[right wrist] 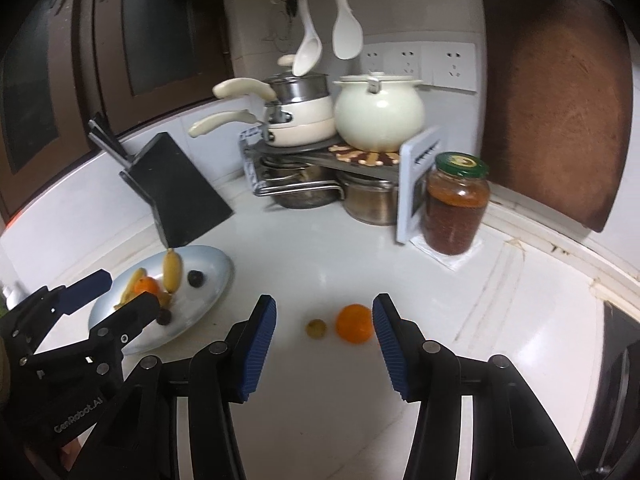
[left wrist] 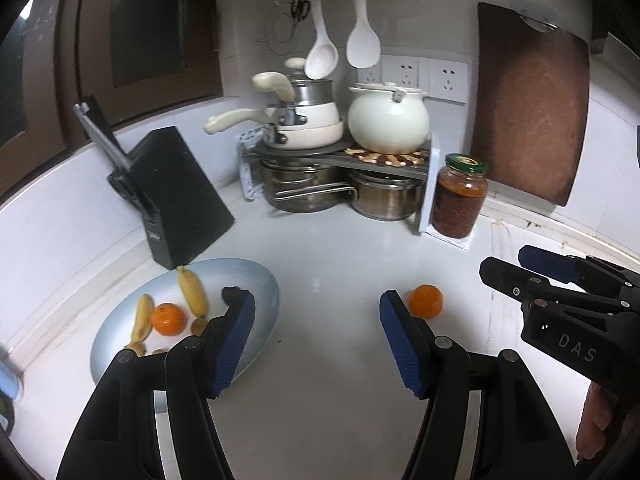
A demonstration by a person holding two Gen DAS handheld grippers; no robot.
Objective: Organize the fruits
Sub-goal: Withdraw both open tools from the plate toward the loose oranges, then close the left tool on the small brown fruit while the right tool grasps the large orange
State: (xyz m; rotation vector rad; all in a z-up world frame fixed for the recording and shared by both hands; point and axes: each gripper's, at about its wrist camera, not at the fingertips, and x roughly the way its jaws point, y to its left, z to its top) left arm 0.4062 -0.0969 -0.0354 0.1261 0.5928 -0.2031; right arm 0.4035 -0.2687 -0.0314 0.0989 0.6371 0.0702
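A pale blue oval plate (left wrist: 248, 280) (right wrist: 212, 268) lies on the white counter at the left. On it are two bananas (left wrist: 193, 291) (right wrist: 172, 271), an orange (left wrist: 168, 319) (right wrist: 146, 285) and small dark fruits (right wrist: 195, 278). A second orange (left wrist: 426, 301) (right wrist: 354, 323) sits on the bare counter, with a small greenish-brown fruit (right wrist: 315, 328) just left of it. My left gripper (left wrist: 318, 310) is open and empty, its left finger over the plate's right edge. My right gripper (right wrist: 324, 316) is open and empty, its jaws either side of the loose orange and the small fruit.
A black knife block (left wrist: 176, 196) stands behind the plate. A rack with pots (left wrist: 332, 160) and a white kettle (left wrist: 388, 120) fills the back corner. A glass jar with a green lid (left wrist: 460, 196) stands beside it. A brown cutting board (left wrist: 528, 108) leans on the right wall.
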